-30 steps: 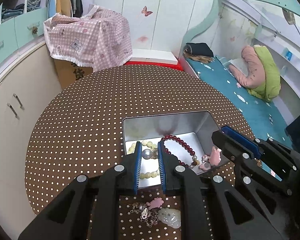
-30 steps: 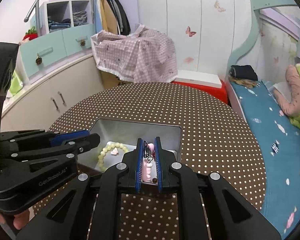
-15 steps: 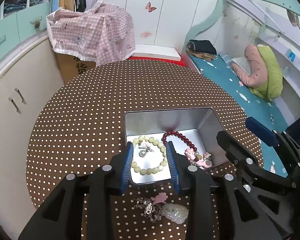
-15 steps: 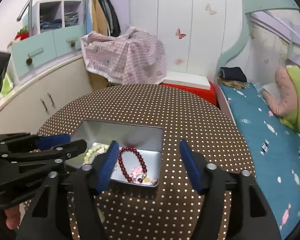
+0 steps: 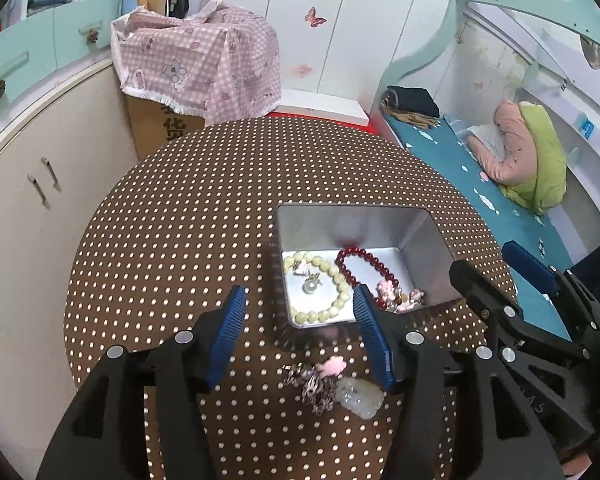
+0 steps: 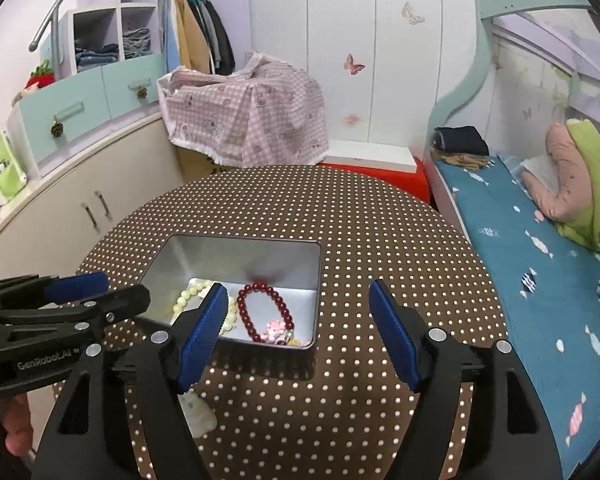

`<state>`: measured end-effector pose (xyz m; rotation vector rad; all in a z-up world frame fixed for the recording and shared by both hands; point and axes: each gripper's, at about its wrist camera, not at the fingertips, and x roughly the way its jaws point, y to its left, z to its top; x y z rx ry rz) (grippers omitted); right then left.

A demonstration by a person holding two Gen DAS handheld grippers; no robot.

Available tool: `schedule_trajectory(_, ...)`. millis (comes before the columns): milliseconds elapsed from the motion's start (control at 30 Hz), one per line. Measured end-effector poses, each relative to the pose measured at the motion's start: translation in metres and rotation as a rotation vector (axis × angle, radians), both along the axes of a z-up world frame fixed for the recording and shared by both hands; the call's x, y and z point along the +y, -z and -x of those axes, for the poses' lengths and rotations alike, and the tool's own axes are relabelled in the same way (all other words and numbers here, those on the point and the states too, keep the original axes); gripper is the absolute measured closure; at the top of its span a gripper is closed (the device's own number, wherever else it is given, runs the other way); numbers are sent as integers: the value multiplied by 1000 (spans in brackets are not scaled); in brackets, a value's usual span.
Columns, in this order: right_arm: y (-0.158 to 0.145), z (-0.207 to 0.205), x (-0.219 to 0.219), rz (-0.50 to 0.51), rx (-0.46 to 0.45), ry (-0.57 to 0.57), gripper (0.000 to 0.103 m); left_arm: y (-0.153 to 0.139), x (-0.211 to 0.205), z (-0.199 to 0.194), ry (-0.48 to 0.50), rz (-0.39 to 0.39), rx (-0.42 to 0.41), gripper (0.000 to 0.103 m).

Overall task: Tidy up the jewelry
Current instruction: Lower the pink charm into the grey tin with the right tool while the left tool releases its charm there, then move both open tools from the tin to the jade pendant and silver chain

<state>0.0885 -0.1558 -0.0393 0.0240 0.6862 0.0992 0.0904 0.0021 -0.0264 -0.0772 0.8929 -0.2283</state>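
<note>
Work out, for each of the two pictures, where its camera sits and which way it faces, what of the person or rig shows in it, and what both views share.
Left wrist: sits on the left gripper, looks forward and down over the dotted table at the metal tin and the loose charms; its own open fingers and the right gripper show.
Right wrist: sits on the right gripper, faces the tin from the other side; its open fingers, the left gripper and a fingertip show.
Shared: tin, red bracelet, table, bed.

One open silver metal tin (image 5: 420, 236) holds two bead bracelets: one pale yellow-green (image 5: 332, 280), one dark red (image 5: 364, 260).
</note>
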Motion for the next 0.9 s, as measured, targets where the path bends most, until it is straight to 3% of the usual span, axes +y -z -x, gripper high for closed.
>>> schedule_trajectory(167, 2, 4, 3, -9, 17, 14, 21, 6, 11, 6, -21, -6, 20, 47)
schedule_trajectory(433, 10, 22, 8, 3, 8, 33, 21, 17, 26, 23, -51, -31, 34, 40)
schedule_trajectory(667, 11, 54, 2, -82, -84, 63, 18, 27, 39, 29, -93, -76, 58, 36)
schedule_trajectory(733, 14, 64, -1, -146, -130, 69, 18, 32, 43, 30, -100, -89, 71, 36)
schedule_trajectory(900, 29, 73, 3, -199, -109, 61, 18, 44, 52, 34, -94, -91, 91, 36)
